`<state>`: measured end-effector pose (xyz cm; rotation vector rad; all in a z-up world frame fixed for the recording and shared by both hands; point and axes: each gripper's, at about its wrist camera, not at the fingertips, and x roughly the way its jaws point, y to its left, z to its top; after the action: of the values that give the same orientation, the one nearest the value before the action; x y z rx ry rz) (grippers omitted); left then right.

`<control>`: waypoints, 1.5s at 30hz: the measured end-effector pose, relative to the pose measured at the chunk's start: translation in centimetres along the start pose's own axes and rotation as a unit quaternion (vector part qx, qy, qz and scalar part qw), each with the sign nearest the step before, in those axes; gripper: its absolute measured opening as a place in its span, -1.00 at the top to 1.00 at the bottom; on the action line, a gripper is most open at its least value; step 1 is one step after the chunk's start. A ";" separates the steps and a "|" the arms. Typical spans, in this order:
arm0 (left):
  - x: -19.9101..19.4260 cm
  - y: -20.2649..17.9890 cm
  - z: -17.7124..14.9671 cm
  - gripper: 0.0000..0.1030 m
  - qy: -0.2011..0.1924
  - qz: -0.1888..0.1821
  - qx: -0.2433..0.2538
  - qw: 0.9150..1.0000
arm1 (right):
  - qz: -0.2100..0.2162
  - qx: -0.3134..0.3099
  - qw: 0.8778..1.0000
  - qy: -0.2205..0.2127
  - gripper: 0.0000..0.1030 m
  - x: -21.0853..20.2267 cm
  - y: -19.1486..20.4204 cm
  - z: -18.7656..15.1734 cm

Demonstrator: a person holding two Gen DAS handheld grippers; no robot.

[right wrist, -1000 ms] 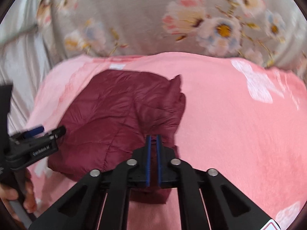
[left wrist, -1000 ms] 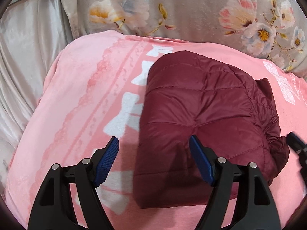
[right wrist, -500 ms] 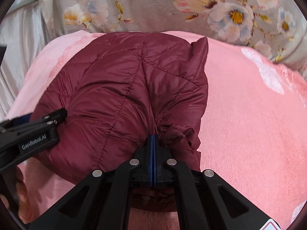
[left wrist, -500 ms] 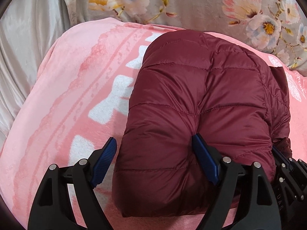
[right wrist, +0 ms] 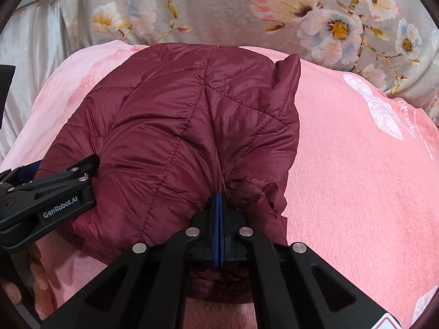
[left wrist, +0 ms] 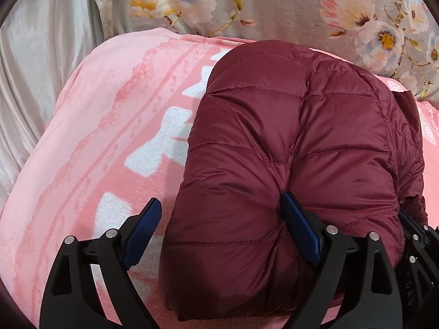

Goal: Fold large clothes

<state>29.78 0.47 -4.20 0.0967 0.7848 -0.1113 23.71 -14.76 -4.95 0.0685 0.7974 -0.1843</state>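
A maroon quilted jacket (left wrist: 288, 142), folded into a puffy bundle, lies on the pink blanket (left wrist: 104, 126). My left gripper (left wrist: 219, 200) straddles its near left corner. Its jaws are opening: the right pad (left wrist: 299, 227) dents the fabric and the left pad (left wrist: 142, 227) stands clear over the blanket. My right gripper (right wrist: 219, 200) is shut on a pinch of the jacket (right wrist: 175, 126) at its near edge, with creases running out from the tips. The left gripper (right wrist: 55, 192) shows at the left of the right wrist view. The right gripper (left wrist: 411, 222) shows at the lower right of the left wrist view.
A grey flowered cover (right wrist: 274, 13) rises behind the blanket. Pale satin cloth (left wrist: 41, 68) hangs to the left. A person's hand (right wrist: 38, 282) rests on the pink blanket (right wrist: 356, 178) under the left gripper.
Both grippers have sunk toward the jacket, which now fills much more of each view. The left jaws have spread wider. The right jaws have closed a small gap on the fabric.
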 end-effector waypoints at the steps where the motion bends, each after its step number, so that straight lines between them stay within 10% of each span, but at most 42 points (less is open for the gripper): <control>1: 0.0 -0.1 0.0 -0.69 -0.001 0.001 0.001 1.000 | 0.001 0.001 1.000 0.000 1.00 0.0 0.0 0.0; 45: -0.6 0.1 0.0 -0.71 -0.019 0.008 -0.001 1.000 | 0.011 0.010 1.000 -0.005 1.00 0.4 -0.3 -0.3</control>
<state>29.38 0.64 -3.84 0.0991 0.7457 -0.0977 23.76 -15.07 -5.46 0.0949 0.7851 -0.1709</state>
